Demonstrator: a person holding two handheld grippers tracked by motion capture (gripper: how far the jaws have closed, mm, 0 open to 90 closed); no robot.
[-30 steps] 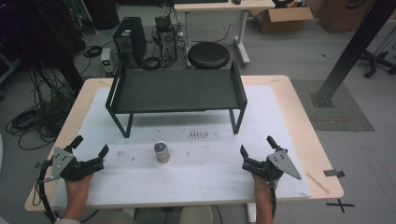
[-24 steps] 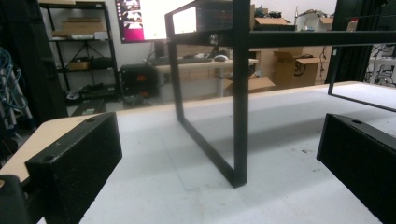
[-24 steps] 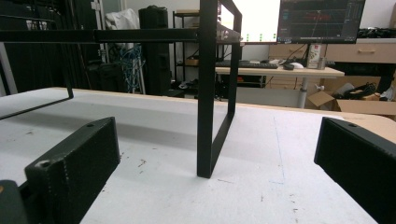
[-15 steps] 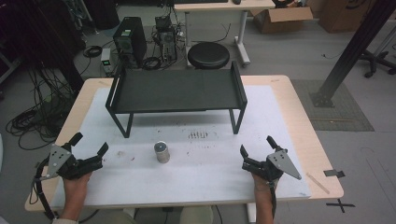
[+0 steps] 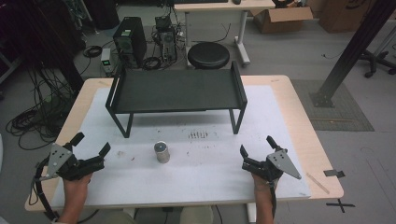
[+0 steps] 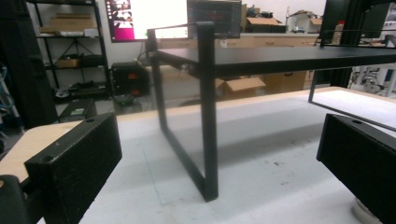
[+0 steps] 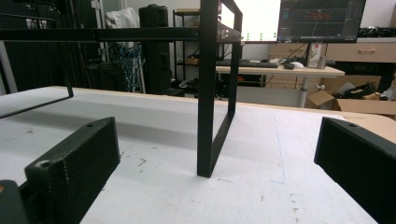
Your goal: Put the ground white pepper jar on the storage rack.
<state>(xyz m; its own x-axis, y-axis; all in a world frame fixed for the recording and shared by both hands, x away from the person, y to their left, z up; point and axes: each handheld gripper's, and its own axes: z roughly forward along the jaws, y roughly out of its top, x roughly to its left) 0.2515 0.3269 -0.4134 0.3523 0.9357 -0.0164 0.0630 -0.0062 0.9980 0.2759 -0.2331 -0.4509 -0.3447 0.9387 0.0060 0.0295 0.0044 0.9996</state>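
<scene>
Nothing moved; small metal cylinder [image 5: 162, 152] upright between open tools.

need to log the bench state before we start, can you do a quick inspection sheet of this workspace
surface: white mat on a wooden table, scuffed with dark specks
job's things: small metal can upright near the mat's middle, apart from both grippers
clutter: black rack standing at the mat's far side, its top bare
grippers: left gripper open, holding nothing; right gripper open, holding nothing
cables: left gripper's cable hangs off the near table edge
surroundings: stool, PC tower, floor cables, cardboard box
</scene>
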